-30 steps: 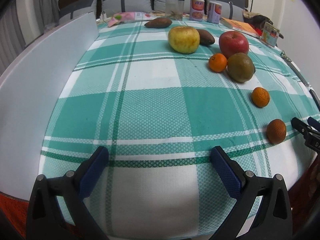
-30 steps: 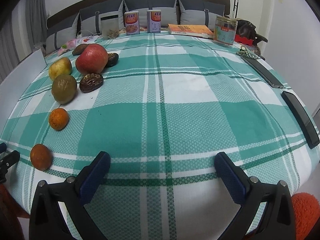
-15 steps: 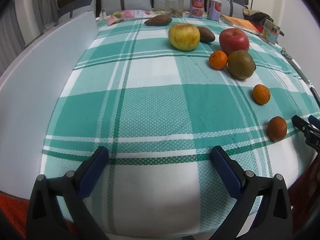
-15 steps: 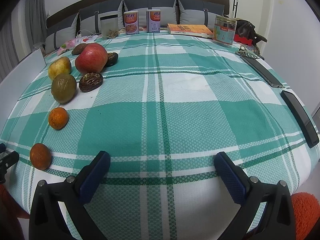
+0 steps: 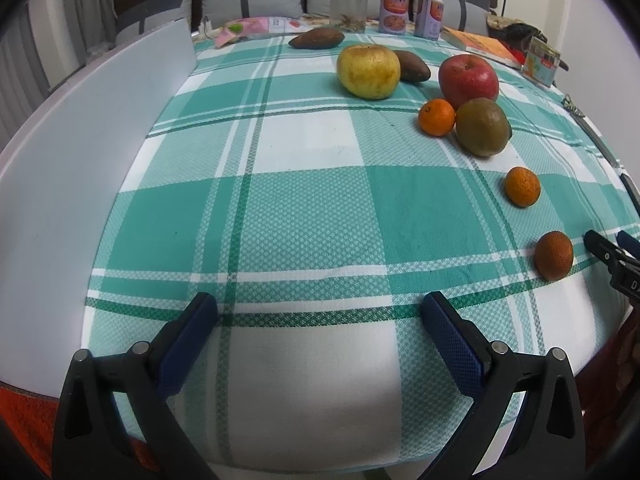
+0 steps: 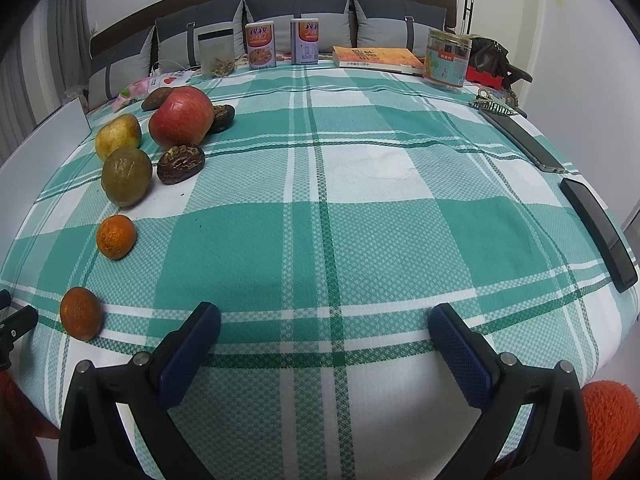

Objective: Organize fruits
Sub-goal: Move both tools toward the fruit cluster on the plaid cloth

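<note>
Fruit lies on the green checked cloth point(image 5: 304, 208). In the left wrist view I see a yellow apple point(image 5: 368, 72), a red apple point(image 5: 469, 77), a green-brown fruit point(image 5: 483, 127), three small oranges point(image 5: 437, 117) point(image 5: 522, 186) point(image 5: 554, 255) and brown oblong fruits point(image 5: 317, 37). The right wrist view shows the red apple point(image 6: 182, 117), the green-brown fruit point(image 6: 127, 177), a wrinkled brown fruit point(image 6: 181, 163) and two oranges point(image 6: 116, 237) point(image 6: 81, 313). My left gripper point(image 5: 320, 318) and right gripper point(image 6: 325, 327) are both open and empty at the table's near edge.
A white board point(image 5: 80, 168) stands along the left edge. Cans point(image 6: 261, 45), a clear jar point(image 6: 446, 59), a book point(image 6: 378, 58) and grey cushions are at the back. Two phones point(image 6: 600, 232) lie along the right edge.
The left wrist view has shifted slightly; the fruit sits a little higher in frame. The right gripper has barely moved. Both grippers stay open.
</note>
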`<state>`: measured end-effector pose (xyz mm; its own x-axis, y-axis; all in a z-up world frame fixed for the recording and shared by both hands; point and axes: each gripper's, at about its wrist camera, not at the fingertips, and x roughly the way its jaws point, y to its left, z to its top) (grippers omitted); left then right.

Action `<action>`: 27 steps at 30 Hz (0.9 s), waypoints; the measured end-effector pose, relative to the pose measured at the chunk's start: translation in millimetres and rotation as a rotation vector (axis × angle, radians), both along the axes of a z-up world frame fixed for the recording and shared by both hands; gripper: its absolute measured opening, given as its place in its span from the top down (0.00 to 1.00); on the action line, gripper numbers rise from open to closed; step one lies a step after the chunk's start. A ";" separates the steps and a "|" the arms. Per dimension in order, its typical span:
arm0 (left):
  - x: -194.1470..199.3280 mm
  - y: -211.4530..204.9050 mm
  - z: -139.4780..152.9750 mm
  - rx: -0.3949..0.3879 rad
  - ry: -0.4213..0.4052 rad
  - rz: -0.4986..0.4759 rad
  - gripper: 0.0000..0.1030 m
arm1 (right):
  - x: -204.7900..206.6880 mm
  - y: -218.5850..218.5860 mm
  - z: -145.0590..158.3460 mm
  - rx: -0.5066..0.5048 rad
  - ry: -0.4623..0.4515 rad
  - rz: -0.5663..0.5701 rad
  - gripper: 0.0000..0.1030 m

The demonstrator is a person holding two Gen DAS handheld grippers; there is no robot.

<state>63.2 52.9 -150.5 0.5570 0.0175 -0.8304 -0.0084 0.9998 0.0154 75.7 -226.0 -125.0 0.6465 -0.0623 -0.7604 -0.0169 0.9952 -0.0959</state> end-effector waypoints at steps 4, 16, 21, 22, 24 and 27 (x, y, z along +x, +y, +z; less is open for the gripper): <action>-0.2 0.6 -0.1 -0.001 -0.005 -0.005 0.01 | 6.0 -8.1 6.6 0.040 0.030 -0.028 0.00; -1.4 0.1 -0.9 -0.003 -0.021 -0.008 0.01 | 160.6 -94.6 13.6 0.015 0.096 -0.200 0.00; -1.4 -0.5 -1.2 -0.004 -0.028 -0.001 0.01 | 184.7 -101.7 13.6 0.010 0.064 -0.171 0.00; -0.8 -0.7 -1.1 -0.004 -0.028 0.005 0.00 | 185.6 -102.8 13.5 0.017 0.062 -0.166 0.00; 0.7 -1.1 -1.1 -0.005 -0.028 0.013 0.00 | 186.7 -103.1 12.9 0.022 0.059 -0.162 0.00; 2.0 -1.0 -1.4 -0.006 -0.027 0.018 0.00 | 185.5 -101.8 12.3 0.015 0.058 -0.161 0.00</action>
